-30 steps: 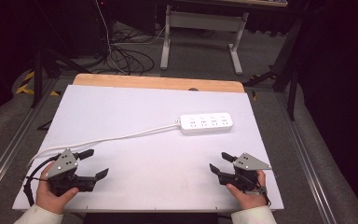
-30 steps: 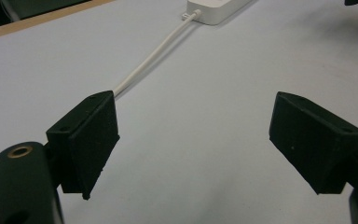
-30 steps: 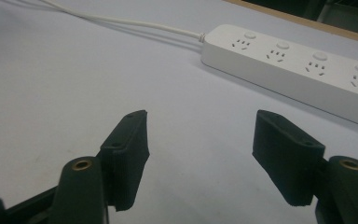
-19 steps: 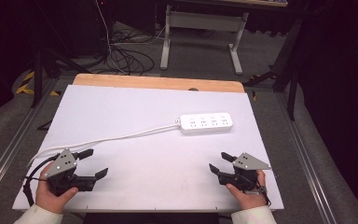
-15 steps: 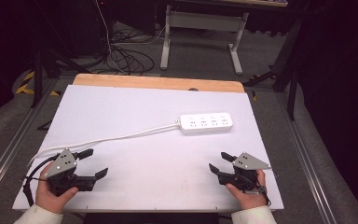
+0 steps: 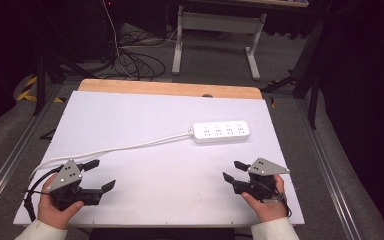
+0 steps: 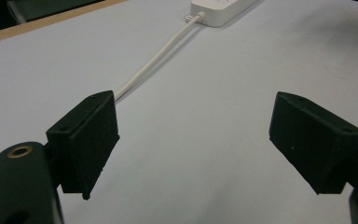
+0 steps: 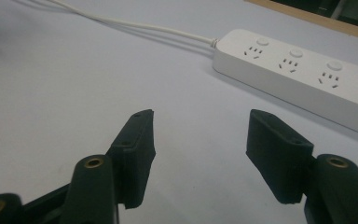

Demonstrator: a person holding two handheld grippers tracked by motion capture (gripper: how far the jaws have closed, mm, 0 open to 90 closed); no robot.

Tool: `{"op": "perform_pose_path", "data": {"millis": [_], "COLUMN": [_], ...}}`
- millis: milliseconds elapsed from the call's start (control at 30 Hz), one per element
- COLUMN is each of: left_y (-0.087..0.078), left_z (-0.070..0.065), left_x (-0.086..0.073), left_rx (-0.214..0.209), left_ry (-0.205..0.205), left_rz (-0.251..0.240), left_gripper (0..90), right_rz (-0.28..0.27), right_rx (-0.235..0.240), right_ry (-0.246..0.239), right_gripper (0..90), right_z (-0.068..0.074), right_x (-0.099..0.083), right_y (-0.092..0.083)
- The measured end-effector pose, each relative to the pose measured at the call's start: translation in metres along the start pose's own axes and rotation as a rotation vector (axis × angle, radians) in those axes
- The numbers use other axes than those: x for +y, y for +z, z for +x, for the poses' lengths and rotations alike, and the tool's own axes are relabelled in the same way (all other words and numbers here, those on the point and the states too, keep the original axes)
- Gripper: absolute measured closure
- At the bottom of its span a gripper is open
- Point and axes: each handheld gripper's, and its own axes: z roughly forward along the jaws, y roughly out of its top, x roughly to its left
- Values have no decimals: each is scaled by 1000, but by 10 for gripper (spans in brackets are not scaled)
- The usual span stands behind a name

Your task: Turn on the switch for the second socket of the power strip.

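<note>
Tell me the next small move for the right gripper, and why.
Probably ease the right gripper forward toward the power strip. Its jaws have just been closing a little with nothing between them, yet stand apart, and bare white table separates them from the strip. The left gripper sits open near the strip's cable, touching nothing.

The power strip (image 6: 221, 132) ahead of the right gripper (image 6: 234, 170) is seen to be of smooth white plastic with a slight sheen; its cord (image 6: 125, 148), run toward the left gripper (image 6: 100, 174), is sheathed in like white plastic. The table top (image 6: 170, 180) under both grippers is covered by a matt white sheet, smooth and unmarked. Beyond it, a bare edge (image 6: 170, 89) of pale wood is noted. The jaws are formed of matt black plastic, faintly grainy, with brass-coloured metal inserts (image 8: 93, 162). A grey matt plate (image 6: 67, 173) is borne by the left gripper.
</note>
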Motion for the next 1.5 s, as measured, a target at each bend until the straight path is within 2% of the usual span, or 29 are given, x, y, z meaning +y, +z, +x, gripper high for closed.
{"op": "perform_pose_path", "data": {"millis": [567,667,767,933,1033,1133,1233,1500], "left_y": [0,0,0,0,0,0,1,1], "left_z": [-1,-1,-1,0,0,-1,0,0], "left_x": [0,0,0,0,0,0,0,-1], "left_rx": [1,1,2,4,4,3,5,7], "left_ry": [2,0,2,0,-1,-2,-1,-6], "left_rz": [1,0,2,4,3,4,5,9], "left_gripper": [161,161,161,161,161,161,161,161], "right_rz": [-7,-6,19,11,8,2,28,54], "right_rx": [4,6,1,1,1,32,21,-7], "right_ry": [11,3,-25,-33,-40,-42,-51,-27], "right_gripper": [424,431,432,447,507,756,884,900], "right_z": [-8,-11,-13,-15,-17,-19,-22,-37], "right_x": [29,35,42,50,54,60,68,89], "right_y": [1,5,12,16,16,15,16,30]}}
